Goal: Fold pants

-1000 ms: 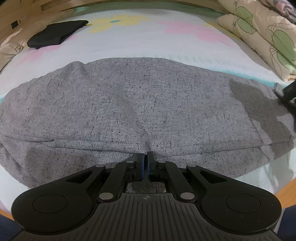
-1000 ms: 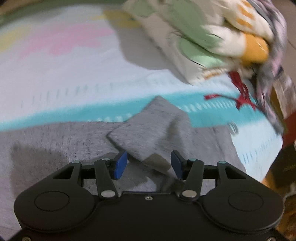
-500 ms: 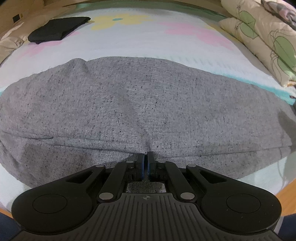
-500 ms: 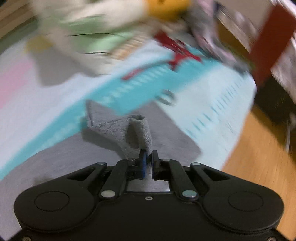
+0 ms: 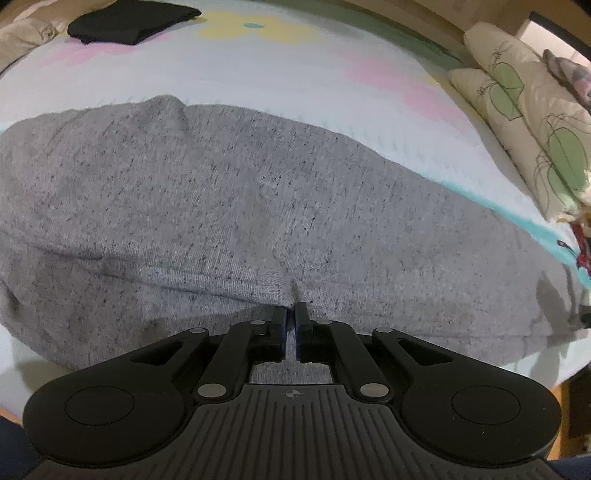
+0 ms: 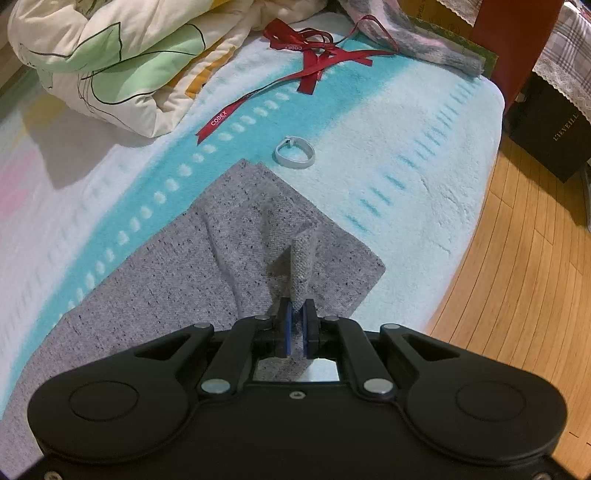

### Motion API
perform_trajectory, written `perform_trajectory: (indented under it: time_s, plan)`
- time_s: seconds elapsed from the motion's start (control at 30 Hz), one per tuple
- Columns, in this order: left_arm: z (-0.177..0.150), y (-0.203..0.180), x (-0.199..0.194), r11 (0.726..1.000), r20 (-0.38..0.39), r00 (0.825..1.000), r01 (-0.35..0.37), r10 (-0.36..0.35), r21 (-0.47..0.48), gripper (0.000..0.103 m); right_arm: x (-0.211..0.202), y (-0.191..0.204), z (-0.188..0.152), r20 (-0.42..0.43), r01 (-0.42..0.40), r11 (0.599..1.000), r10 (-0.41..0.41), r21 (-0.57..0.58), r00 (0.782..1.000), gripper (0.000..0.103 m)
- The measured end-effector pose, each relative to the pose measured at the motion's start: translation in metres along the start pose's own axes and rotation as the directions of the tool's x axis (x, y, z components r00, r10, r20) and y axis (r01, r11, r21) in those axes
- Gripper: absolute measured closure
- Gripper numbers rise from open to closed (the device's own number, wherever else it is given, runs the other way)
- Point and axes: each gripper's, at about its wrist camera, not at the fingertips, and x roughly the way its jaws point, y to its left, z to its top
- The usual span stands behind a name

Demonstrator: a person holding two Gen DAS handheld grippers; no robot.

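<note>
- grey pants (image 5: 258,206) lie along the bed's (image 5: 258,81) near edge; my left tongs (image 5: 290,314) are clamped on their near hem.
- my right tongs (image 6: 296,314) pinch just a thin corner by the bed's end; it could slip free.
- uneven lifting may bunch the fold.

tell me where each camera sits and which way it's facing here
Left wrist: on the left gripper, looking along its fingers across the grey pants toward a black folded cloth and pillows; its own shut fingers pinch the near edge.
Right wrist: on the right gripper, looking toward the bed corner, a red ribbon, a quilt and wood floor; its fingers pinch a raised fold.
Shared: the pants and the bedspread.
</note>
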Motion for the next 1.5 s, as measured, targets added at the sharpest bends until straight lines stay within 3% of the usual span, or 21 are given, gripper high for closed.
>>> perform_trajectory:
  time_s: [0.13, 0.27, 0.3, 0.33, 0.4, 0.5, 0.6, 0.8, 0.87, 0.9, 1.0, 1.03, 1.3, 1.5]
  plan:
    - [-0.009, 0.007, -0.005, 0.999, 0.004, 0.999, 0.051, -0.051, -0.019, 0.099, 0.001, -0.006, 0.003, -0.012, -0.023, 1.0, 0.023, 0.022, 1.0, 0.094]
    - [-0.012, 0.025, -0.009, 0.97, 0.048, 0.974, 0.223, -0.219, -0.1, 0.099, 0.003, -0.007, 0.002, -0.022, -0.027, 0.999, 0.028, 0.02, 0.999, 0.093]
    - [-0.01, 0.029, -0.01, 0.962, 0.035, 0.971, 0.241, -0.238, -0.131, 0.095, 0.004, -0.006, 0.002, -0.028, -0.027, 0.999, 0.028, 0.021, 0.999, 0.093]
    - [-0.009, 0.03, -0.011, 0.963, 0.02, 0.974, 0.227, -0.226, -0.147, 0.08, 0.004, -0.006, 0.003, -0.034, -0.029, 0.999, 0.03, 0.021, 0.999, 0.093]
    - [-0.009, 0.03, -0.014, 0.97, 0.042, 0.981, 0.192, -0.188, -0.151, 0.064, 0.004, -0.004, 0.002, -0.038, -0.03, 0.999, 0.031, 0.017, 0.999, 0.093]
    - [-0.008, 0.031, -0.016, 0.974, 0.064, 0.989, 0.143, -0.133, -0.176, 0.056, 0.004, -0.002, 0.001, -0.037, -0.029, 1.0, 0.029, 0.007, 0.999, 0.093]
    - [-0.003, 0.034, -0.013, 0.971, 0.042, 0.991, 0.132, -0.126, -0.197, 0.039, 0.004, -0.003, 0.001, -0.043, -0.035, 0.999, 0.036, 0.012, 0.998, 0.093]
    - [0.012, 0.028, -0.007, 0.969, 0.108, 0.993, 0.079, -0.054, -0.234, 0.04, 0.003, -0.005, 0.002, -0.045, -0.043, 0.999, 0.044, 0.02, 0.998, 0.093]
    - [0.016, 0.027, -0.005, 0.971, 0.099, 0.995, 0.03, -0.006, -0.237, 0.055, 0.002, -0.005, 0.002, -0.041, -0.046, 0.999, 0.047, 0.018, 0.998, 0.093]
    - [0.016, 0.027, -0.003, 0.97, 0.083, 0.996, 0.004, 0.016, -0.242, 0.073, 0.002, -0.006, 0.002, -0.041, -0.047, 0.999, 0.047, 0.019, 0.998, 0.093]
    - [0.016, 0.034, 0.002, 0.959, 0.04, 0.999, 0.002, 0.009, -0.283, 0.085, 0.003, -0.008, 0.003, -0.047, -0.053, 0.998, 0.054, 0.028, 0.997, 0.093]
    - [0.016, 0.036, 0.001, 0.954, 0.042, 0.999, 0.009, 0.004, -0.301, 0.095, 0.003, -0.009, 0.004, -0.049, -0.058, 0.998, 0.059, 0.029, 0.997, 0.093]
    - [0.022, 0.023, -0.032, 0.97, 0.138, 0.99, 0.013, 0.021, -0.243, 0.098, 0.001, -0.025, 0.016, -0.055, -0.115, 0.991, 0.119, 0.072, 0.991, 0.093]
    - [0.023, 0.008, -0.094, 0.988, 0.276, 0.961, 0.058, -0.017, -0.142, 0.098, -0.015, -0.034, 0.023, -0.001, -0.197, 0.974, 0.199, 0.113, 0.98, 0.093]
